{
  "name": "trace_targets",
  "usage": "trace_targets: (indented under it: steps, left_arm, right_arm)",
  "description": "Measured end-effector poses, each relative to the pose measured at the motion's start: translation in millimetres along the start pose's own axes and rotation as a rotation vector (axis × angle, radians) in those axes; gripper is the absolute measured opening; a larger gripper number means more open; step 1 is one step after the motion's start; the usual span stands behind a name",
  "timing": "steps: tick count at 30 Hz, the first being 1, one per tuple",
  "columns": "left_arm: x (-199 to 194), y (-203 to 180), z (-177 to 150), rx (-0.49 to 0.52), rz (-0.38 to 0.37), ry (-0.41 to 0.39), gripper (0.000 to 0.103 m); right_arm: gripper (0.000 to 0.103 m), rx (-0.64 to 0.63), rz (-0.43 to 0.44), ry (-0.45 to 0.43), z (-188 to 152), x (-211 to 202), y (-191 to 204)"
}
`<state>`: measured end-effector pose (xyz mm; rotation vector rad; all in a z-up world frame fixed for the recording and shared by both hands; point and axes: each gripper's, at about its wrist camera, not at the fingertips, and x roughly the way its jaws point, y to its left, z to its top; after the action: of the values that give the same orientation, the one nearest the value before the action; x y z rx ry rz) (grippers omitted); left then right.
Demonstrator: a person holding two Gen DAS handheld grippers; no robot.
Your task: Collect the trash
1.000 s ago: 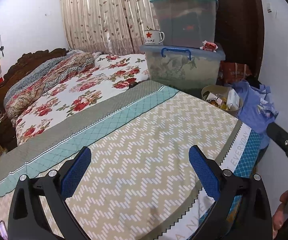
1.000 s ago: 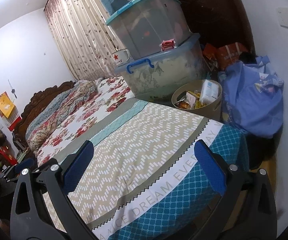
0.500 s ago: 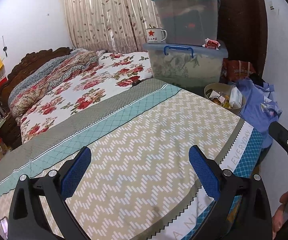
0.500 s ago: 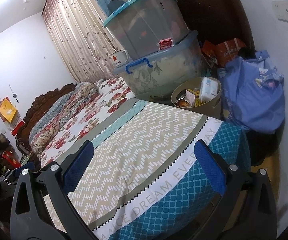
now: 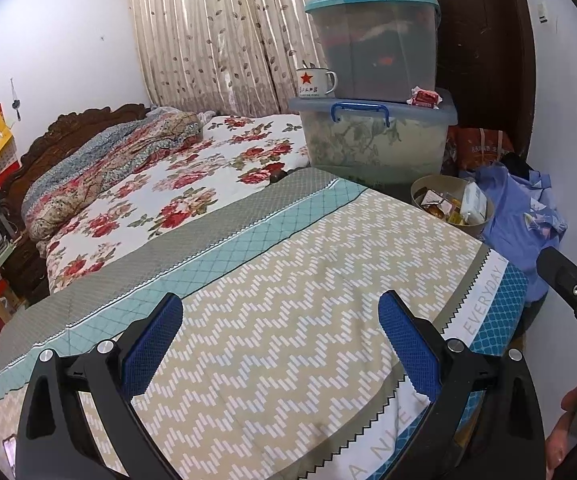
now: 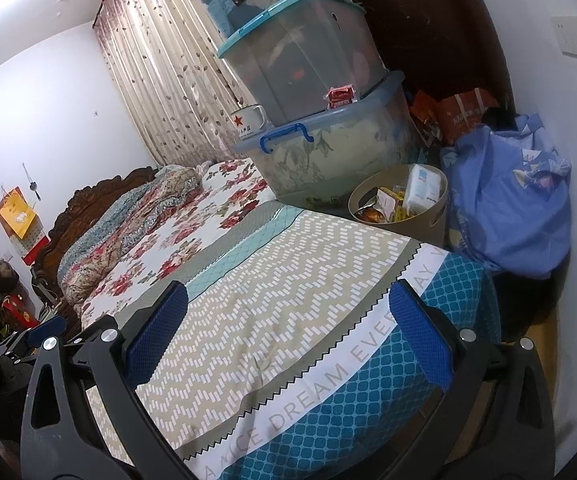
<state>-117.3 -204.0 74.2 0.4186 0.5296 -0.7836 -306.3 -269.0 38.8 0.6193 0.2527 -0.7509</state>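
One round tan trash basket stands on the floor past the far corner of the bed, between the stacked storage bins and a blue cloth bundle; it holds crumpled snack wrappers and a white carton standing upright against its far wall. Compared with one second ago, the basket and bins sit slightly lower and nearer the centre of both views, and the top bin's "BOX" label is now fully visible in the right view. Left gripper and right gripper both hover over the chevron-patterned quilt, fingers spread wide and empty, unchanged from before. A red packet lies on the lowest bin's lid, and a white enamel mug with a red star stands beside the middle bin. Bed surface: floral sheet beyond the quilt, carved dark headboard, leaf-print curtains, white walls. Part of a hand shows at the lower right of the left view.
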Motion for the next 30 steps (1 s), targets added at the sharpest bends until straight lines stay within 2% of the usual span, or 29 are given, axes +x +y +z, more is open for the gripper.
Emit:
trace_targets:
  steps: [20,30]
  left_arm:
    - [-9,8,3,-0.036,-0.013,-0.029,0.094]
    - [-21,14,4,-0.058,0.008,-0.079,0.095]
  right_arm:
    - [0.1,-0.024,-0.002,0.013,2,-4,5]
    - [0.1,-0.082,-0.004,-0.037,1,-20,21]
